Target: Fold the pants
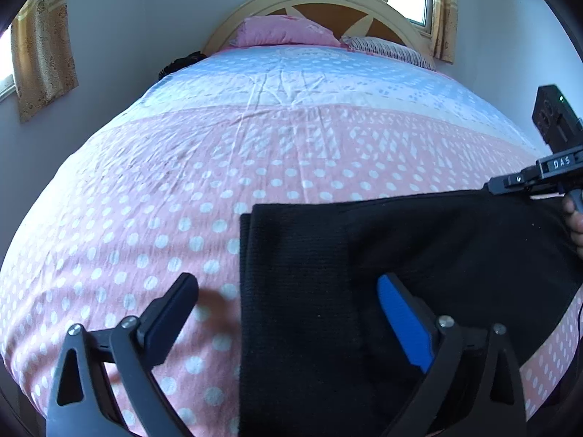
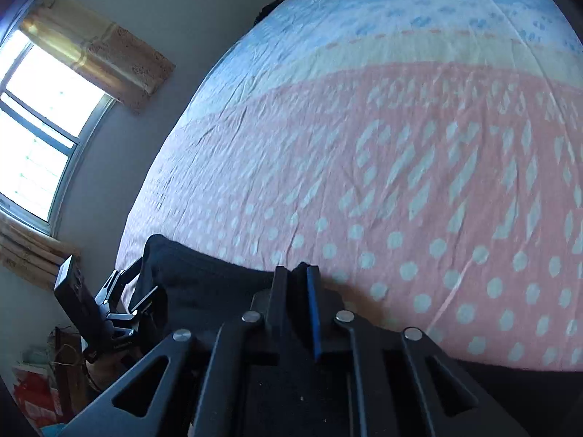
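Left wrist view: the black pants are lying folded on the near part of the bed, over the pink, white-dotted stretch of the bedsheet. The fabric is ribbed and showing a straight left edge and a layered fold line running down its middle.

The left gripper is hovering with its jaws spread wide. Its black finger is standing over bare sheet just left of the pants' edge; its blue-padded finger is standing over the black cloth. Nothing is sitting between the two fingers except the pants' left edge below them, so it is released.

The right gripper is appearing at the right edge of this view, its tip meeting the far right corner of the pants. Part of a hand is showing beneath it.

Right wrist view: the right gripper is sitting with its jaws drawn nearly together, black cloth of the pants pinched between the black finger and the blue pad. The left gripper is showing at lower left beside the raised end of the pants.

Background: a pink pillow and a striped pillow are resting against the headboard; a curtained window is lighting the room.
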The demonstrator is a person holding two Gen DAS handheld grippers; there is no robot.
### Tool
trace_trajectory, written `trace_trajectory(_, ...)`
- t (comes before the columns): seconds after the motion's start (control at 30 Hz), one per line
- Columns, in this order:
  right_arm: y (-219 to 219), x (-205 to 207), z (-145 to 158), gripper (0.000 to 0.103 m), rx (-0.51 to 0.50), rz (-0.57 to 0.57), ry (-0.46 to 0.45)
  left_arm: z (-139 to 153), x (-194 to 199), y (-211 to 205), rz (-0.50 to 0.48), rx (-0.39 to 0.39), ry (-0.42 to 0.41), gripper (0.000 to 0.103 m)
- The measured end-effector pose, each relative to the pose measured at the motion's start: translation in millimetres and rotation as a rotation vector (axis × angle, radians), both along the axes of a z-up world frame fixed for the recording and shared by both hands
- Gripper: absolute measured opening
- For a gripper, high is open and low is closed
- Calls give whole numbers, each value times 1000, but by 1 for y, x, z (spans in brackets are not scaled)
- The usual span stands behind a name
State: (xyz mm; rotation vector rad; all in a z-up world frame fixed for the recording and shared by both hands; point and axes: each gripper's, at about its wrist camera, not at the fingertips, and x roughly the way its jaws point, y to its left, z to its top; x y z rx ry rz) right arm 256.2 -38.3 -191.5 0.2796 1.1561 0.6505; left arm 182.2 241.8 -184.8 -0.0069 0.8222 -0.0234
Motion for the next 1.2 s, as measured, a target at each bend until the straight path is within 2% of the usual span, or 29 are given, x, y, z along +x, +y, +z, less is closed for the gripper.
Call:
trace_trajectory(0.2,7,10,-12,8,-40,-3,-5,-2,1,4,4,-18,12,103)
trace_trajectory(0.23,6,7,-8,9,-53,-9,-17,-2,1,5,3,-19,13,103)
trace_trajectory(0.3,3,-3,1,18,-78,-9,-45,-2,1,4,3,-20,13,103)
trace_trajectory(0.43,-2,-45,31,20,-154,38,-188,-2,1,4,3,-24,12,103)
trace_trajectory(0.57,3,-90,42,20,-148,137,-247,-2,1,5,3,-24,12,103)
trace_trajectory(0.7,16,-128,28,20,-185,222,-262,-2,1,4,4,-23,12,103)
trace_trajectory(0.77,26,-145,-1,21,-224,271,-208,-2,1,5,5,-24,11,103)
trace_trajectory(0.83,29,-161,1,23,-256,271,-321,-2,0,5,5,-25,11,103)
trace_trajectory(0.9,26,-164,7,26,-244,271,-319,-1,-1,6,8,-28,7,103)
trace_trajectory(0.97,7,-165,22,43,-165,240,-307,2,-4,5,19,-12,-12,103)
trace_trajectory(1.03,-16,-172,38,51,-155,198,-370,5,-8,2,28,20,-33,103)
trace_trajectory(1.13,-65,-177,55,51,-141,116,-409,14,-15,-7,50,76,-85,103)
trace_trajectory(1.2,-110,-176,64,52,-135,10,-411,22,-18,-12,58,82,-113,103)
